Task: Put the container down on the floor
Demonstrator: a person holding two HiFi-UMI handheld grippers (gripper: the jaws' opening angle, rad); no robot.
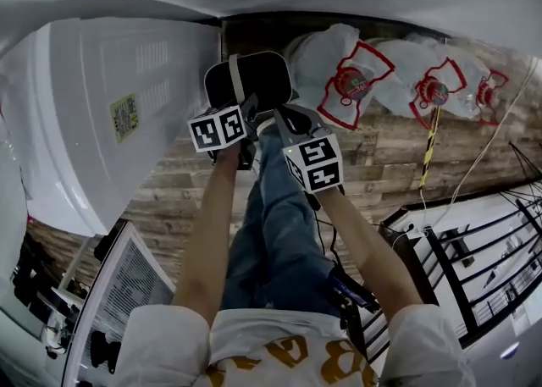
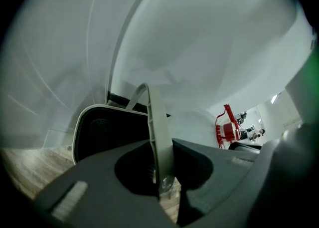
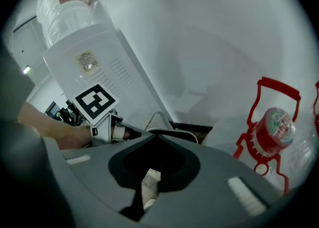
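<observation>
Black container partly hidden; left fingers clamp handle, right fingers pinch barely visible rim.

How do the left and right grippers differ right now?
The left gripper is clamped on the container's pale handle; the right gripper has jaws meeting at the tips, no handle between. In head view, the left gripper sits higher in frame than the right gripper. Both point at the container.
</observation>
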